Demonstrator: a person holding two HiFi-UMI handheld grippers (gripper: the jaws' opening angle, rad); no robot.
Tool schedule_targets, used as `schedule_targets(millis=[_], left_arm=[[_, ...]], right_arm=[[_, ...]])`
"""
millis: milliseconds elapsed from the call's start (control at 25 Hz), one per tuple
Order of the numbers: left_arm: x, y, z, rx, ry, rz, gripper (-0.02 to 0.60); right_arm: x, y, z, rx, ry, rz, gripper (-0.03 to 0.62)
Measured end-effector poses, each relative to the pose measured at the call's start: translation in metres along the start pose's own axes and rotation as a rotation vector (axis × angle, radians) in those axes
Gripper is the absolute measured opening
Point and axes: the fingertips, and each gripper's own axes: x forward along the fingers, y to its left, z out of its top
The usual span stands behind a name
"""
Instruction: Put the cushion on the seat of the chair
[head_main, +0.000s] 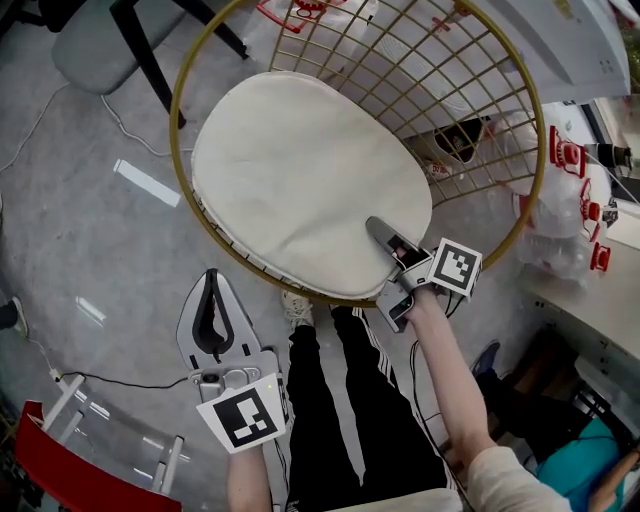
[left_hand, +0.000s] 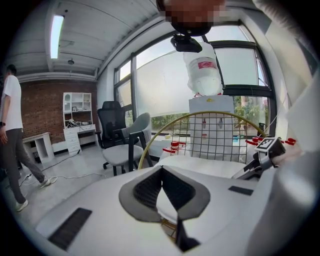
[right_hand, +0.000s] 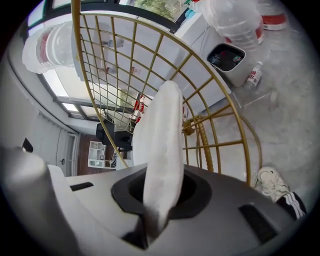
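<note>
Left tongs (head_main: 210, 275) hung nearest the head camera, low over the floor (head_main: 80, 230) and just outside the rim of the round gold wire chair (head_main: 173, 110). Their jaws met tip to tip with nothing between them. A little beyond, the right tongs (head_main: 378, 228) were clamped on the near edge of the cushion (head_main: 300, 170), and its pale fabric ran up between the pads in the right gripper view. The cushion lay across the seat of the chair, its near edge reaching the front rim and the wire back rising behind it.

By my reading the placing was nearly done, and the step in hand was to settle the pinched edge and let go. To do that well, the right tongs would need to bring the edge down until it lay flat inside the rim, not draped over it. They should then open fully before backing off along their own line, so the pads would not drag the cushion forward. The idle left tongs could press the near left edge if the cushion slid. Being soft and thick, it would likely spring a little once freed.

As for containers, the chair's bowl held only the cushion. A small bin (right_hand: 226, 57) with a dark liner stood on the floor beyond the wire back, and what lay in it was too small to name. A large water bottle (left_hand: 202, 70) sat upturned on a white dispenser; I could not tell how full it was.
</note>
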Motion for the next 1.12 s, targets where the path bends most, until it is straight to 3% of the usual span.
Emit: schedule_targets(millis=[240,360,440,640,1120], left_arm=[[-0.004,-0.005,-0.011,0.000,0.021,-0.009,0.014],[-0.005,-0.008,-0.013,-0.009,0.028,-0.013,0.014],[-0.004,-0.009,-0.013,-0.012,0.026,-0.017,0.014],[-0.002,-0.011,-0.008,0.010,0.004,-0.031,0.014],[-0.009,-0.007,-0.009,-0.004,0.015,-0.013,0.014]], right_arm=[[0.001,-0.008,-0.001,-0.039,-0.003,-0.033,0.054],[-0.002,-0.020,-0.001,-0.061,-0.003,-0.098,0.098],[-0.003,-0.029,-0.003,-0.053,0.002,-0.136,0.137],[-0.005,-0.033,-0.006,-0.031,0.004,-0.154,0.140],[-0.014,-0.041,-0.007,-0.041,-0.012,-0.330,0.209]])
